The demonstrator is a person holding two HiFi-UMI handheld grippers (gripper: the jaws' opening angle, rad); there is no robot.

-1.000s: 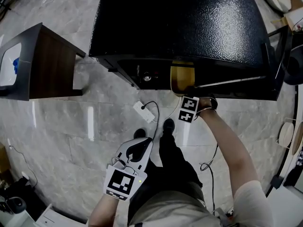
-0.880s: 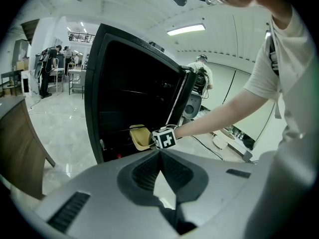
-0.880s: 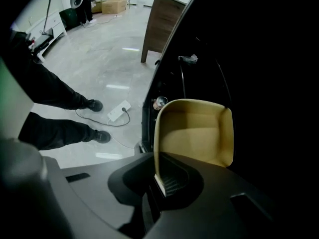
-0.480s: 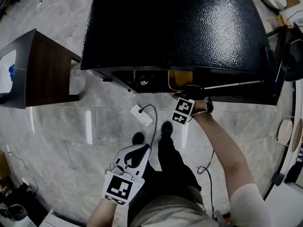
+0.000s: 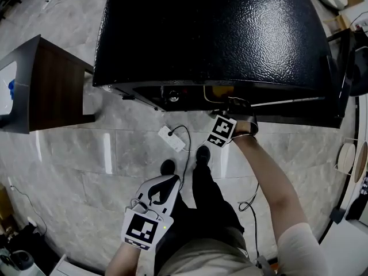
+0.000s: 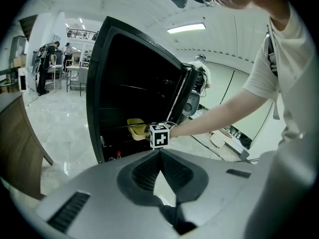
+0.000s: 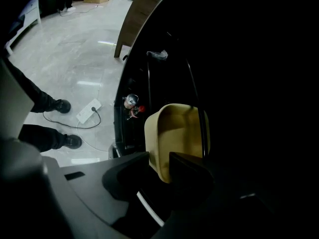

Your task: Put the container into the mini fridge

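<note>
While its jaws are opening, the right gripper (image 7: 159,159) has the near rim of the yellow container (image 7: 177,131) between them. The pads seem to have just come off the thin wall, though the dark interior makes that hard to confirm. From those jaws the container lies straight ahead. Its long side runs away from the gripper and deeper into the black mini fridge (image 5: 213,33), with a shelf wire (image 7: 192,91) crossing over its far side. It looks set down on that shelf, but I cannot tell whether it rests fully there.

From the head view, the right gripper (image 5: 226,112) reaches in under the front edge of the fridge, and only a sliver of the container (image 5: 222,89) shows just beyond it. So the way out is probably straight back along the container's length, so that neither jaw hooks the rim and drags it forward.

The left gripper (image 6: 159,152) is closed on nothing. It hangs well apart from the fridge, low beside the person's legs, so the right hand is much the nearer to the container.
</note>
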